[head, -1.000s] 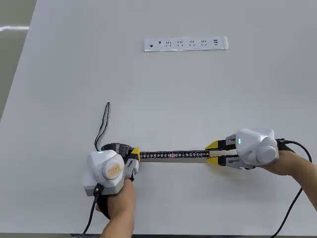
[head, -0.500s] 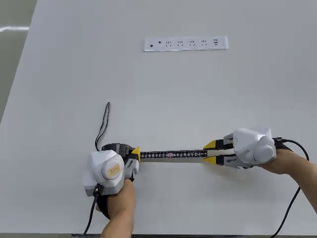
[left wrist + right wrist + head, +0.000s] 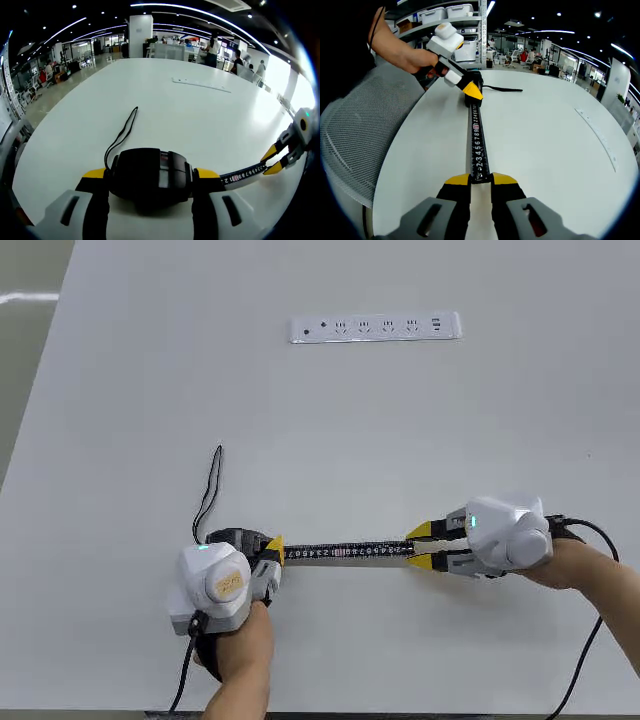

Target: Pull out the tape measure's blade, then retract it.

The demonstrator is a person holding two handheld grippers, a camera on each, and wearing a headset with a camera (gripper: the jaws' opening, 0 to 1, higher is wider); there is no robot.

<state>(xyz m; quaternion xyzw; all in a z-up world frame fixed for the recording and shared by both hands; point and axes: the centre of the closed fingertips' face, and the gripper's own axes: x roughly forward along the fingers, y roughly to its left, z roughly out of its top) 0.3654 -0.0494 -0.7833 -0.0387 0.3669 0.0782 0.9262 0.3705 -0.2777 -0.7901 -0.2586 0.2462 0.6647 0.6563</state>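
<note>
The black tape measure case rests on the white table, and my left gripper is shut on its sides. Its black blade runs flat to the right across the table. My right gripper is shut on the blade's far end, with the yellow tips pinching it. In the right gripper view the left gripper holds the case at the far end of the blade. A thin black wrist strap trails from the case.
A white power strip lies at the back of the table. The table's near edge runs just below both hands. A grey mesh chair back stands off the table's edge in the right gripper view.
My right gripper has slid a little to the left with the blade's end, so the exposed blade is shorter. The left gripper and the case have stayed put.
</note>
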